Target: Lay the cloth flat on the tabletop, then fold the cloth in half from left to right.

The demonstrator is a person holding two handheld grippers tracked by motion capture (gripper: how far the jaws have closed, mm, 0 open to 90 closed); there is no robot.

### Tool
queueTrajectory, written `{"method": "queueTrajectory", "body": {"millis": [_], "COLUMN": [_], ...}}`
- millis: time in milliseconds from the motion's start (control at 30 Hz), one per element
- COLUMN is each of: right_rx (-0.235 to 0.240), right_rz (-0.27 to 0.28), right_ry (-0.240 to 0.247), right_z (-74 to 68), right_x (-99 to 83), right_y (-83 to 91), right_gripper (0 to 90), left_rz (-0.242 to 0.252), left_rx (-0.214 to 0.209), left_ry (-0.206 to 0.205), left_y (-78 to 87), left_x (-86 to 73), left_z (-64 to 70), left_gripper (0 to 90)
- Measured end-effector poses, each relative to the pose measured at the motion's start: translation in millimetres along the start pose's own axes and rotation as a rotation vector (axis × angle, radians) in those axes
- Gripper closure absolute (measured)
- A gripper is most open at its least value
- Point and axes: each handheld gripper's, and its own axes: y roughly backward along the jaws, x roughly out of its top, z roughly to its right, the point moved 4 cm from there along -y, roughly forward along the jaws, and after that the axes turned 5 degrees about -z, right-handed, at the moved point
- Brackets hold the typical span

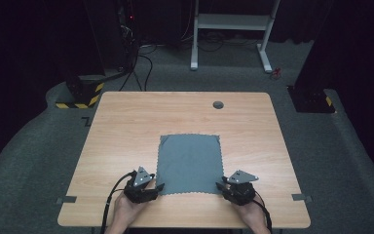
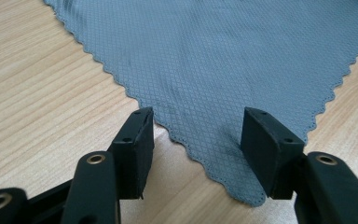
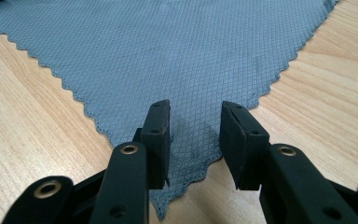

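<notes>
- Lying flat on the counter (image 1: 126, 122), the grey cloth (image 1: 190, 163) is seen in the high view with its long axis running away from the person. Its two near corners are flanked by the left claw (image 1: 157, 186) and the right claw (image 1: 220, 185), each held in a hand; each corner lies just inward of its own claw, so neither hand is nearer than the other.
- In the left gripper view, the left claw (image 2: 196, 140) is spread wide. The near-left corner of the cloth (image 2: 223, 70) points between the jaws; the right-hand jaw rests on or just over the scalloped edge, the other stands over bare wood. Nothing is pinched.
- In the right gripper view, the right claw (image 3: 195, 137) is spread less widely and straddles the near-right corner of the cloth (image 3: 168, 56), with fabric lying between both jaws. No grip is yet closed.
- A corner pinch by both claws is judged to be the step in hand.
</notes>
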Motion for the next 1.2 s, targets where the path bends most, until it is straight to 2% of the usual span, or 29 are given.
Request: {"method": "queueTrajectory", "body": {"millis": [300, 400, 467, 633, 733, 833, 933, 1100, 1133, 1200], "right_rx": [-0.008, -0.001, -0.002, 0.015, 0.049, 0.082, 0.095, 0.124, 0.132, 0.148], "right_rz": [-0.001, 0.025, 0.029, 0.056, 0.045, 0.03, 0.021, 0.02, 0.019, 0.019], "right_ry": [-0.002, -0.023, -0.006, 0.081, 0.087, 0.089, 0.112, 0.143, 0.145, 0.163], "right_z": [-0.3, -2.8, -6.7, -22.5, -31.5, -41.1, -52.7, -70.2, -74.5, -83.7], "right_x": [0.2, 3.3, 8.2, 26.2, 40.2, 50.4, 59.3, 71.1, 73.0, 76.9], "right_y": [0.5, 0.5, -1.0, -8.4, -16.4, -27.0, -37.8, -53.6, -56.5, -62.8], "right_gripper": [61.6, 62.2, 63.6, 64.2, 64.7, 64.5, 64.0, 63.9, 63.9, 63.9], "left_rz": [-0.006, -0.008, -0.005, 0.003, 0.007, -0.015, -0.027, -0.056, -0.043, -0.064], "left_rx": [-0.014, -0.044, -0.038, 0.002, -0.001, 0.006, 0.017, 0.072, 0.087, 0.099], "left_ry": [-0.003, 0.032, 0.042, 0.033, 0.084, 0.127, 0.155, 0.152, 0.159, 0.177], "left_y": [0.5, -0.9, -2.3, -10.1, -19.4, -30.1, -39.0, -53.5, -57.6, -66.7], "left_x": [0.1, 3.4, 7.0, 21.9, 32.8, 46.3, 58.7, 76.2, 79.9, 84.9], "left_z": [-1.3, -5.4, -10.0, -26.3, -40.1, -56.1, -67.5, -82.4, -85.8, -92.2], "left_gripper": [41.6, 41.0, 41.0, 43.1, 43.5, 42.1, 40.8, 41.9, 42.2, 43.4]}}
